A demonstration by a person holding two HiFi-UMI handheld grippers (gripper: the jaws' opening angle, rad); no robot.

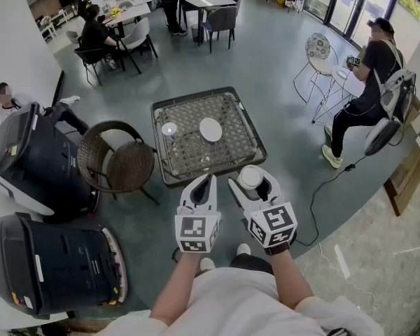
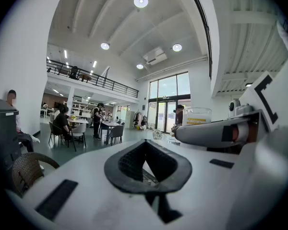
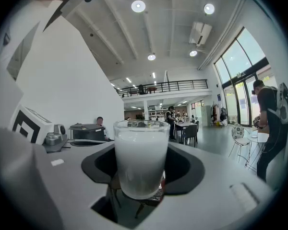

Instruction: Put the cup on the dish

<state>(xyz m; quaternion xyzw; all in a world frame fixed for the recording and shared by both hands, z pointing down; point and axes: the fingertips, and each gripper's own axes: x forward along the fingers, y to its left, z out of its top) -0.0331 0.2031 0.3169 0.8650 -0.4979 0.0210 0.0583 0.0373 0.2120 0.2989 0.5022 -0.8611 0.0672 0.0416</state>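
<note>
Bare forearms (image 1: 176,289) reach forward from a white shirt, each carrying a white two-jaw gripper with a marker cube. Just beyond, the left gripper (image 1: 207,182) has its dark pads brought together at the tips with nothing between them, and it hangs idle beside its partner. The right gripper (image 1: 255,187) pinches a frosted, translucent tumbler-shaped cup (image 3: 140,157) by its lower body, the pads pressing its two sides. The cup stands upright in that grip: its long axis runs vertical, open mouth up and base down, and the head view looks down onto its round rim. It is in the air in front of the person, short of the near edge of the square, dark-framed table with a woven mesh top (image 1: 189,151). Further on, near the middle of that table, lies the round white dish (image 1: 211,129), bare, with a small clear round object (image 1: 169,128) just to its left; what that is I cannot tell. A brown wicker chair (image 1: 119,161) stands at the table's left side. So the pick-up looks done; carrying the cup over the dish, lowering it base-first and letting go are left
</note>
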